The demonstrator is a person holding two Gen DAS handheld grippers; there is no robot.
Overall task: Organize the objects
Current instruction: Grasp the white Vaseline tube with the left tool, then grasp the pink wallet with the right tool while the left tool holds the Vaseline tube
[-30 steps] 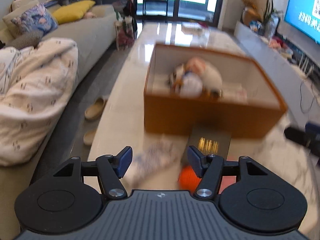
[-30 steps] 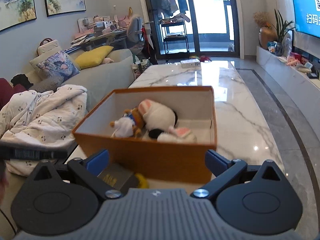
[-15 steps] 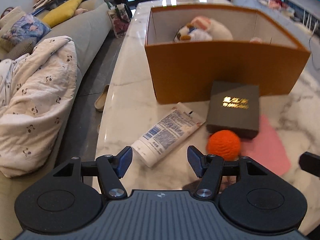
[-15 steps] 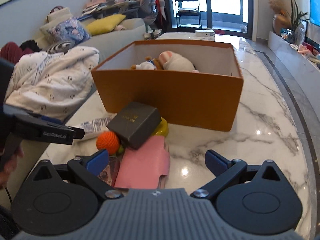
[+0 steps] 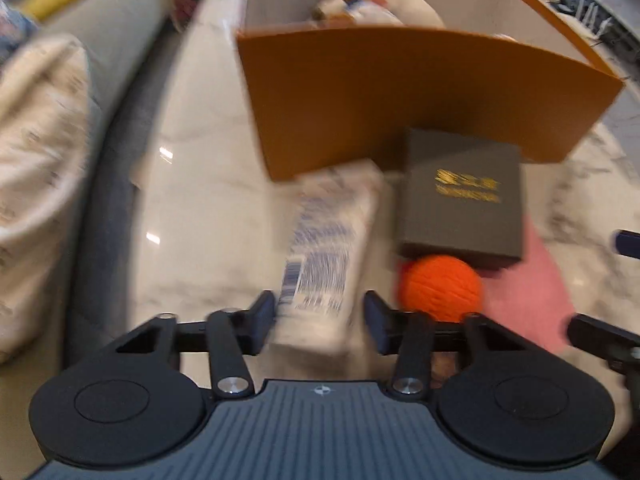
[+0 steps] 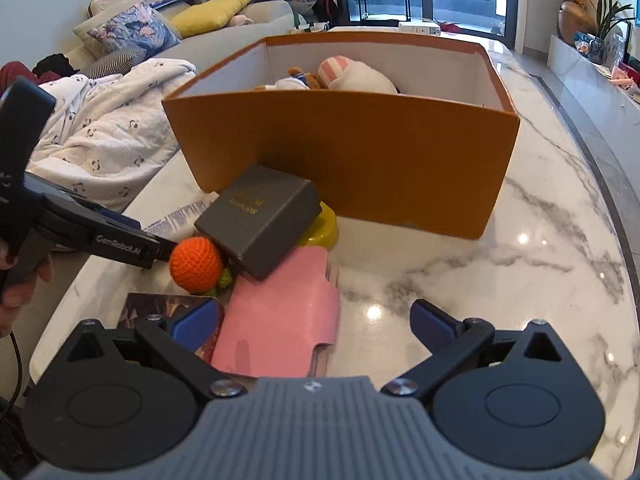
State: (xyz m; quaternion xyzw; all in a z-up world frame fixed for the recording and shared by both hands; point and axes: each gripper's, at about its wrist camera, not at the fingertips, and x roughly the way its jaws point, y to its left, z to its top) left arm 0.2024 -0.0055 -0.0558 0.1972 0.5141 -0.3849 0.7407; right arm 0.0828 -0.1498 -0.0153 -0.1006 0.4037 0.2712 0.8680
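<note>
"GenRobot.AI" on left tongs (image 6: 120, 246), gold lettering on dark box (image 6: 260, 222) unreadable

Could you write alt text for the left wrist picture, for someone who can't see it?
Blurred view down the left tongs, straddling the end of a white tube on a marble table. Right of it lie an orange ball, a dark box and something pink, before an orange box holding plush toys.
</note>
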